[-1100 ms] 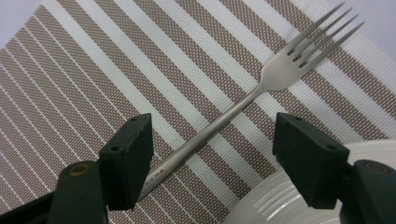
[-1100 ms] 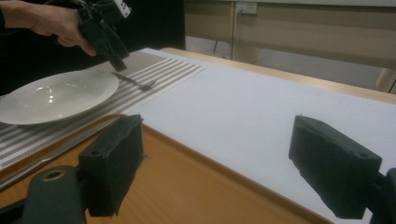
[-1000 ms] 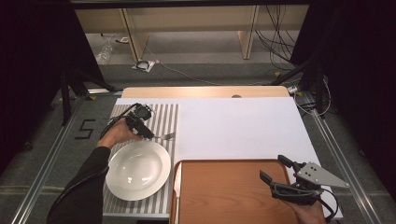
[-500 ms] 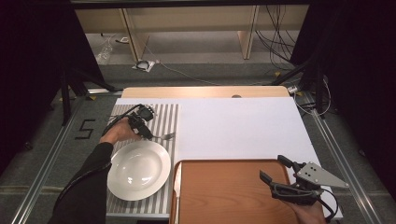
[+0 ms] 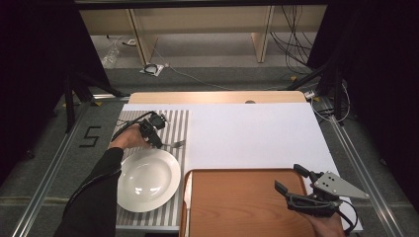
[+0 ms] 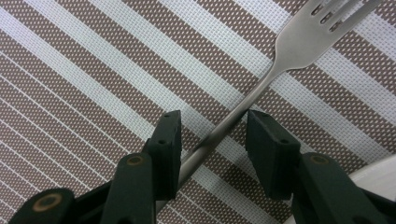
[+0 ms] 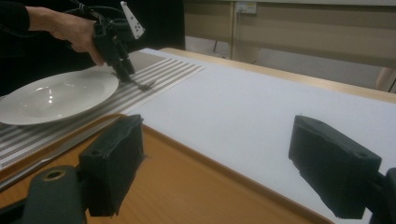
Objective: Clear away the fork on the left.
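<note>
Where the striped placemat [image 5: 131, 219] covers the table's left side, the left gripper [image 5: 159, 141] points down at the mat's far half, just beyond the white plate [image 5: 148, 179]. Its jaws have just been closing and stand either side of the handle of a fork [image 6: 299, 44], which lies flat on the brown and white stripes; a gap shows between each pad and the handle, so nothing is clamped yet. The fork's tines point toward the mat's right edge, near the white sheet [image 5: 257, 133] that spreads over the table's middle and right.

At the near right corner the right gripper [image 5: 292, 177] hangs over a wooden tray [image 5: 237, 207] with its jaws wide apart and nothing between them. A knife [image 5: 188, 197] lies along the tray's left rim, between tray and plate.

The table's pale wooden far edge [image 5: 217, 97] shows beyond the sheet. Around it the floor is grey carpet, with a "5" [image 5: 90, 137] marked on it at the left, metal rails on both sides, cables trailing at the far right, and dark curtains to either side.
</note>
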